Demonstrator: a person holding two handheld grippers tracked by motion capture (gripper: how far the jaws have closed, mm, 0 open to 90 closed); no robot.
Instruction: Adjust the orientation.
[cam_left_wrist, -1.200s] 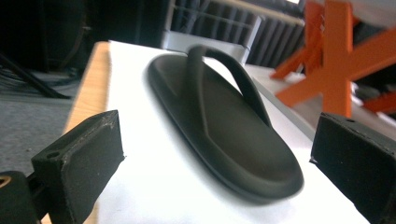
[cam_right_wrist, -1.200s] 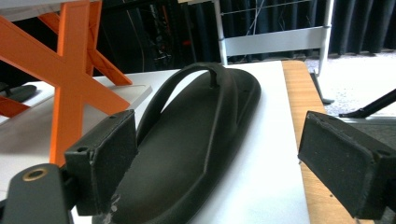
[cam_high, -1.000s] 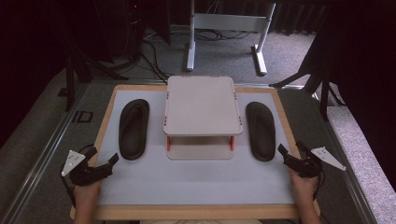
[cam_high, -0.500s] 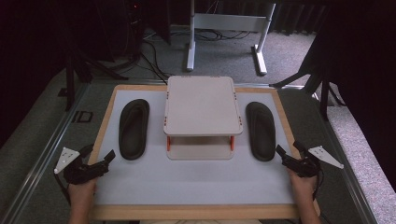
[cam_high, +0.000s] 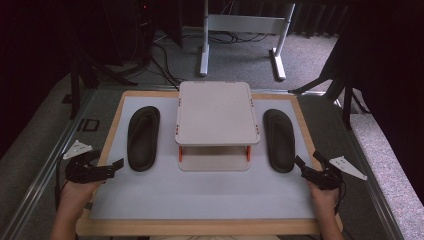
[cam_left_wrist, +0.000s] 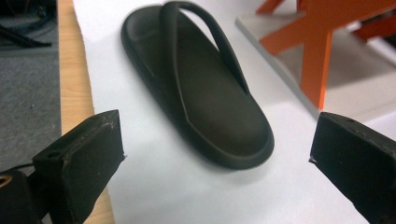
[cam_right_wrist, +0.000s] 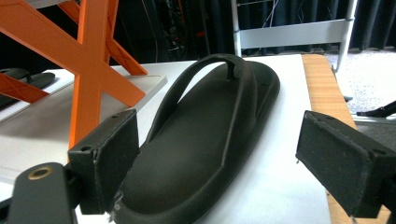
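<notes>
Since the earlier frames the left gripper has slid outward and a little toward the person along the table's left edge, while the right gripper sits at much the same spot near the right edge. Both have their jaws spread wide with nothing between them.

The left sandal lies flat on the white mat, its heel end just ahead of the left gripper; in the left gripper view it sits between the jaws' lines of sight, apart from both. The right sandal lies on the far side of the stand, its heel end near the right gripper and close in front of the jaws in the right gripper view.

Between the sandals stands a two-tier rack with orange legs, near each sandal's inner side. The wooden border frames the mat; bare mat stretches across the near half. Beyond the table stand a grey metal frame and loose cables on the carpet. No writing can be read.
</notes>
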